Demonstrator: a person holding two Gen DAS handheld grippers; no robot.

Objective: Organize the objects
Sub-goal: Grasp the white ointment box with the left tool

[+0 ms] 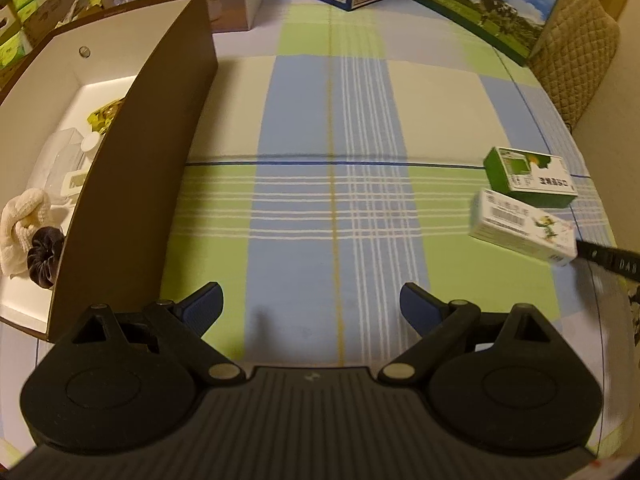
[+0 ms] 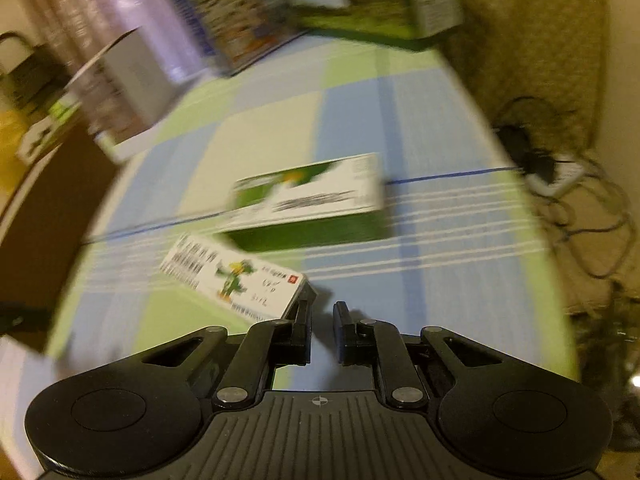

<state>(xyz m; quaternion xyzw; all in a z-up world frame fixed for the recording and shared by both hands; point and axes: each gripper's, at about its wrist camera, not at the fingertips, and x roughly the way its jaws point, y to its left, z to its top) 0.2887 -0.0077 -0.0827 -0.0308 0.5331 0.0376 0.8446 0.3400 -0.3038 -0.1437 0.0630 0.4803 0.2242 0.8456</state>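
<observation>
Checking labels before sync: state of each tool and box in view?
left tool: open, empty.
right tool: shut, nothing between its fingers.
white box: closed, at the right tool's outer side.
green box: closed, flat on the tablecloth.
brown box: open-topped, items inside.

The left tongs point(image 1: 311, 305) stand wide apart at six o'clock, blue pads facing each other with nothing between them, over the plaid-clothed surface point(image 1: 340, 128). At nine o'clock an open brown box point(image 1: 132, 168) with a white inside holds a knotted cream cloth point(image 1: 25, 220), a dark scrunchie point(image 1: 45, 254), a clear plastic container point(image 1: 66, 160) and a yellow-green packet point(image 1: 105, 114). At three o'clock a green carton point(image 1: 530, 176) lies on the surface; just beside it, nearer, a white carton point(image 1: 524, 226) sits tilted and blurred, a black finger of the right tongs point(image 1: 608, 260) at its corner. Large printed cartons point(image 1: 484, 4) stand at twelve to one o'clock.
</observation>
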